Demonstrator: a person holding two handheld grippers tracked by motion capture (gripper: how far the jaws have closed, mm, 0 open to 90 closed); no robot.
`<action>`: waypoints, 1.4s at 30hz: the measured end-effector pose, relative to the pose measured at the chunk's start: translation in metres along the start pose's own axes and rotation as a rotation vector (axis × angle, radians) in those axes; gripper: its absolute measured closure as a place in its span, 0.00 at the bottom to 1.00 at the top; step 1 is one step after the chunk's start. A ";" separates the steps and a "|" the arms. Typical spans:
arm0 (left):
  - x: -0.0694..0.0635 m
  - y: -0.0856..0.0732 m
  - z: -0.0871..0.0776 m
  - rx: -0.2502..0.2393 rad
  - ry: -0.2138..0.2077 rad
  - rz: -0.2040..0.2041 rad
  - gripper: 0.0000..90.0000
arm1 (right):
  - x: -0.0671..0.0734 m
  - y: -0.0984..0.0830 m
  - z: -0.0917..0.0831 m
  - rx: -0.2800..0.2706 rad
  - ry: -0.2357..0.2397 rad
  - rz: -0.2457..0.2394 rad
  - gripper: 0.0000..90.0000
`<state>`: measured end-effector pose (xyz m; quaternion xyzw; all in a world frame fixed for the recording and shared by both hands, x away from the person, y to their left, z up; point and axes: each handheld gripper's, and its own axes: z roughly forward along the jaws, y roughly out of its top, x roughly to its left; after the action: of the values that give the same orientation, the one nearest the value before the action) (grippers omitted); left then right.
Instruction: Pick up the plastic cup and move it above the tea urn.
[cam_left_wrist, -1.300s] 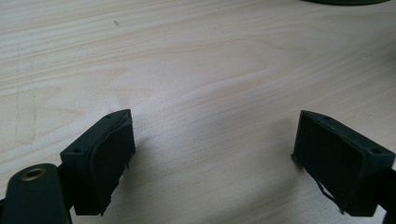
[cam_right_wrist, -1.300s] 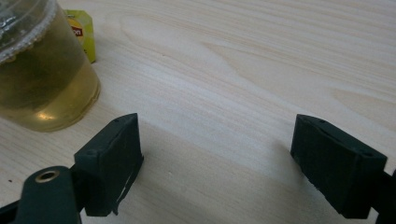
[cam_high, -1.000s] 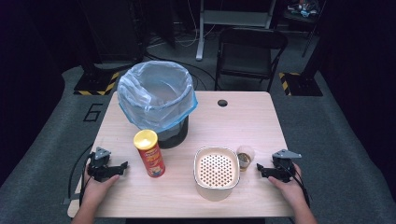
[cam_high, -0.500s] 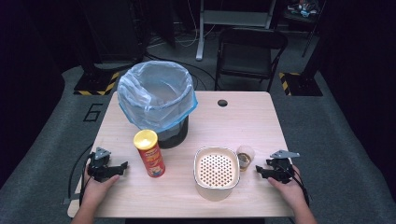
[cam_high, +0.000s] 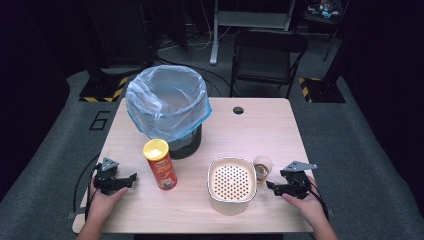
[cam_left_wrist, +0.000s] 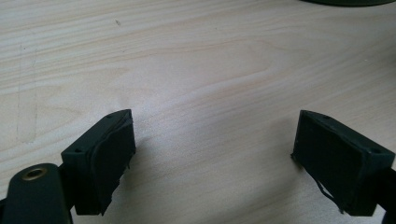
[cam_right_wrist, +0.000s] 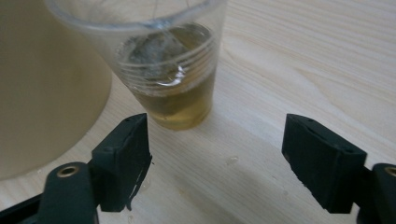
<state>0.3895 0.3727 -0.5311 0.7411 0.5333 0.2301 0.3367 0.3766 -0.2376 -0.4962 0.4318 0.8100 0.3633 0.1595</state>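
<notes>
Since a second ago: right gripper (cam_high: 271, 186) moved a little closer to the clear cup (cam_high: 262, 166), now just in front of it. Everything else on the table (cam_high: 260, 125) in the same spots. Jaws just been opening, nothing between them yet.

Right gripper (cam_right_wrist: 217, 154): spread apart, holding nothing, not touching the clear cup (cam_right_wrist: 163, 60). Cup upright, with yellow-brown drink and a tea bag inside, right beside the cream tub (cam_high: 232, 184), on the table's right front.

Left gripper (cam_left_wrist: 212, 154): spread wide over bare wood, holding nothing, near the red can (cam_high: 160, 164).
</notes>
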 end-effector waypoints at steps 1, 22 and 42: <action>0.000 0.000 0.000 -0.001 0.000 0.000 0.14 | 0.002 0.001 0.000 -0.003 0.003 0.002 0.23; -0.001 0.000 -0.002 0.013 -0.008 0.015 0.14 | 0.017 0.020 0.016 -0.062 0.003 -0.033 0.20; -0.003 -0.001 -0.001 0.000 -0.002 0.014 0.14 | 0.024 0.031 0.023 -0.098 -0.002 -0.032 0.26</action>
<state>0.3868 0.3703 -0.5311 0.7450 0.5278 0.2318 0.3355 0.3945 -0.1960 -0.4881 0.4107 0.7979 0.3995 0.1873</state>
